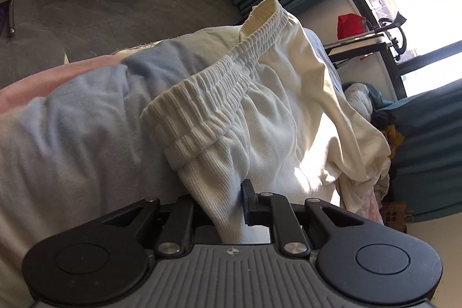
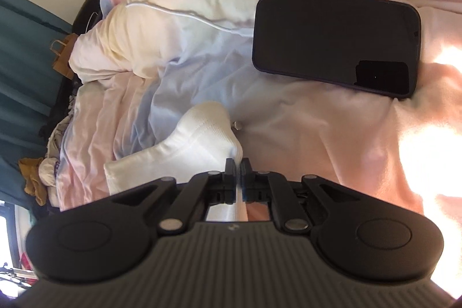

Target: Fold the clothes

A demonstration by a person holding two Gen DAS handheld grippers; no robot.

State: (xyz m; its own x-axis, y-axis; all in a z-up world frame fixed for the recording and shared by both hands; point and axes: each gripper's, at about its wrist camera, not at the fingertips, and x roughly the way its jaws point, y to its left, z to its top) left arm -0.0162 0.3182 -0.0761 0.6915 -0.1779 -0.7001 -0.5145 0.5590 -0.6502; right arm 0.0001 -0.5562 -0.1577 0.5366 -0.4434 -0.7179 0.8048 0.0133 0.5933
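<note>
On the rumpled pink and pale-blue bedding [image 2: 332,134], both grippers clench the white ribbed-knit garment [image 1: 260,120]: left gripper [image 1: 222,201], right gripper [image 2: 237,166]. A black phone [image 2: 335,45] lies far right.

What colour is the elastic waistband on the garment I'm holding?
White to cream; the ribbed waistband shows best in the left wrist view.
</note>
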